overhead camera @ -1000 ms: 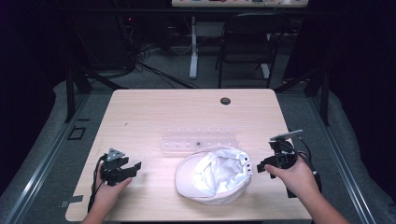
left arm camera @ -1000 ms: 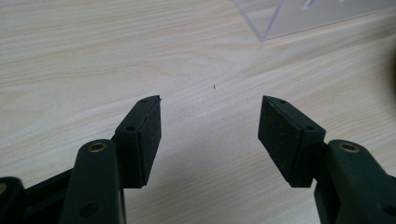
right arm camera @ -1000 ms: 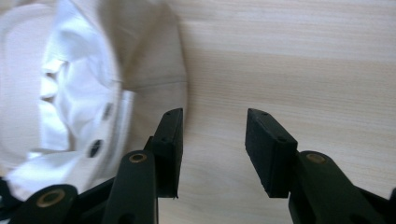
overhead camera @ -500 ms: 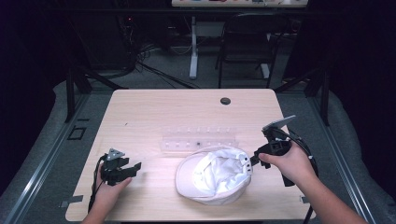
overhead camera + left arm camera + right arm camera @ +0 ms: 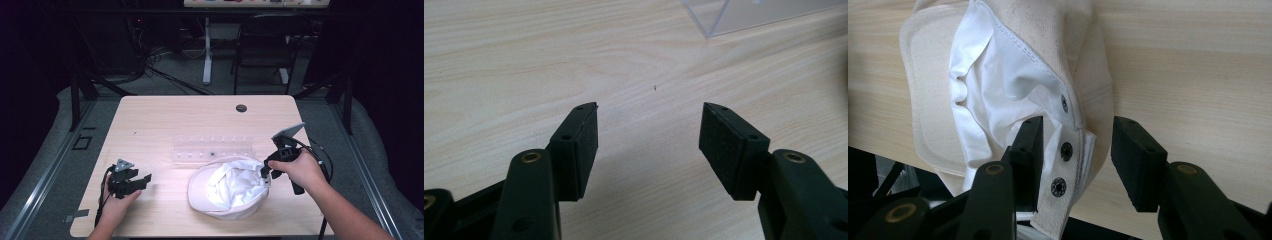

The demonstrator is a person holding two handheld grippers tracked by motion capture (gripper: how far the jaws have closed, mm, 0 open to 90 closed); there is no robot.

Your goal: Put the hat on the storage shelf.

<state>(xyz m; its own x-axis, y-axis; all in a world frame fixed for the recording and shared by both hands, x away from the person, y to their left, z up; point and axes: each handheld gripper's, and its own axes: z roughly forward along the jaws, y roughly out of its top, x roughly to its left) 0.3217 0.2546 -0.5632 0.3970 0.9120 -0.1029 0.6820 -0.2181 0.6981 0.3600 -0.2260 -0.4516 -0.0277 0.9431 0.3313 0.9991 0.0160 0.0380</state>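
A white cap [image 5: 227, 187] lies upside down on the wooden table [image 5: 165, 120], its lining facing up. My right gripper [image 5: 265, 172] is at the cap's right rim. In the right gripper view its jaws stand open [image 5: 1075, 150] on either side of the cap's snap strap [image 5: 1064, 172], and the cap [image 5: 998, 75] spreads out beyond them. My left gripper [image 5: 142, 181] rests near the front left of the table, well apart from the cap. In the left gripper view it is open [image 5: 649, 135] over bare wood with nothing between its pads.
A clear plastic tray [image 5: 212, 149] lies just behind the cap, and its corner [image 5: 749, 15] shows in the left gripper view. A dark round hole [image 5: 241, 108] sits near the table's far edge. A cable [image 5: 320, 155] trails off the right gripper.
My right gripper has moved from the table's right side to the cap's rim, and its jaws now straddle the snap strap. The left gripper has stayed put.
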